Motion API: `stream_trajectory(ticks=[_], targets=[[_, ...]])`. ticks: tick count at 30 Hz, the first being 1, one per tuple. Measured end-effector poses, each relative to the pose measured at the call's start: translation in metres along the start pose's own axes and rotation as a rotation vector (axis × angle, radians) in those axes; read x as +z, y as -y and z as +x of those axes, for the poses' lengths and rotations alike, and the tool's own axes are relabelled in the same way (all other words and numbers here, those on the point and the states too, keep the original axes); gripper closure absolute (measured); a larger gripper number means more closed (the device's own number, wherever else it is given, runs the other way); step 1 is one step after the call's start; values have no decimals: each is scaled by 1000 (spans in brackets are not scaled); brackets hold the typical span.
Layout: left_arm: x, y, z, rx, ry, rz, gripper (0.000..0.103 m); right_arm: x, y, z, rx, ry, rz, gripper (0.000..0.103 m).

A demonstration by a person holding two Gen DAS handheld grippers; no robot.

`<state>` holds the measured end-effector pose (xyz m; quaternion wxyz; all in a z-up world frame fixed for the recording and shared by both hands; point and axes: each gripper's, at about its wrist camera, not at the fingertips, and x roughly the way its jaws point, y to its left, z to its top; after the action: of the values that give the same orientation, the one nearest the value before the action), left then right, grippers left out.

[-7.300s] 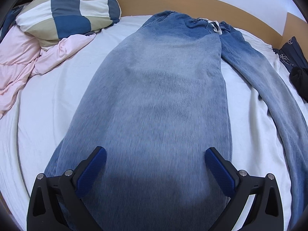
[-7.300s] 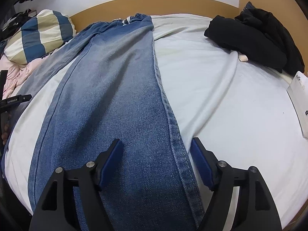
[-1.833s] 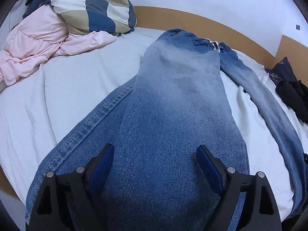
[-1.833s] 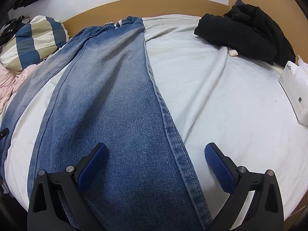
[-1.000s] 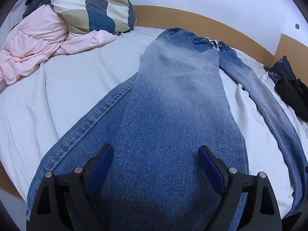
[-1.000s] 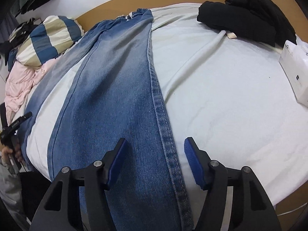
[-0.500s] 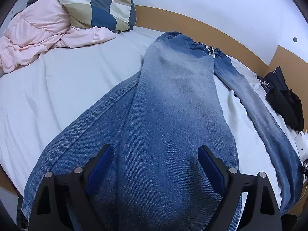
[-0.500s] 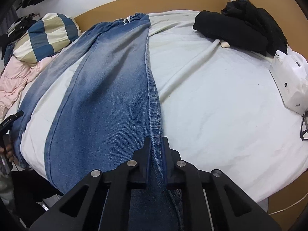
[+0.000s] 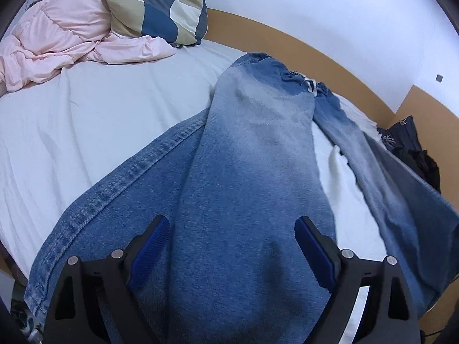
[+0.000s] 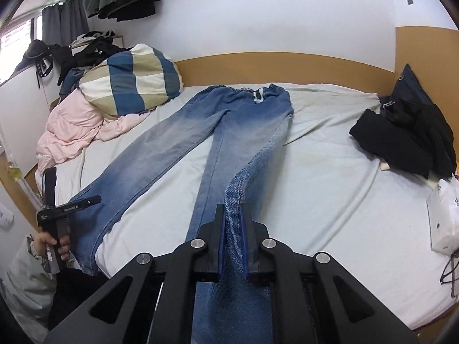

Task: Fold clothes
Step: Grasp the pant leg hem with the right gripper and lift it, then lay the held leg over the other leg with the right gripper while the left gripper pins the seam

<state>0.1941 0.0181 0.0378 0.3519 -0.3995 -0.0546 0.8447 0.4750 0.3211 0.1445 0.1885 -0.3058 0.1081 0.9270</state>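
Jeans [image 10: 229,132]: spread flat on the bed [image 10: 330,177], waistband at the headboard.
Right claw [image 10: 233,238]: clamped on the outer seam.
Left claw [image 9: 232,246]: wide apart, holding nothing.
Progress: no fold made.

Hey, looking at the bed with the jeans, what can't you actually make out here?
- Hem of the blue denim jeans: right wrist view, hidden under the right tool.
- Print on the white plastic packet: too small.
- Black clothes pile: separate garments unclear.
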Motion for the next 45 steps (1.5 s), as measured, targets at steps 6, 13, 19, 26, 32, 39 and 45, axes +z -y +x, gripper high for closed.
stream_trajectory(ticks=[6, 13, 19, 26, 32, 39, 45], targets=[[-5, 33, -3, 85, 23, 101, 13, -32, -16, 35, 47, -80, 2, 94], [-6, 105, -47, -21, 201, 199, 13, -59, 5, 46, 97, -69, 98, 94], [-11, 202, -14, -147, 36, 426, 9, -87, 19, 61, 168, -46, 151, 94], [-21, 275, 58, -261, -227, 443, 9, -84, 18, 53, 197, 15, 142, 94], [-19, 300, 96, -311, -390, 346, 10, -85, 23, 44, 235, 48, 164, 94], [-35, 324, 107, -302, -429, 434, 37, -86, 25, 40, 251, 60, 167, 94], [-23, 318, 105, -332, -405, 388, 82, -86, 28, 38, 271, 67, 178, 93]])
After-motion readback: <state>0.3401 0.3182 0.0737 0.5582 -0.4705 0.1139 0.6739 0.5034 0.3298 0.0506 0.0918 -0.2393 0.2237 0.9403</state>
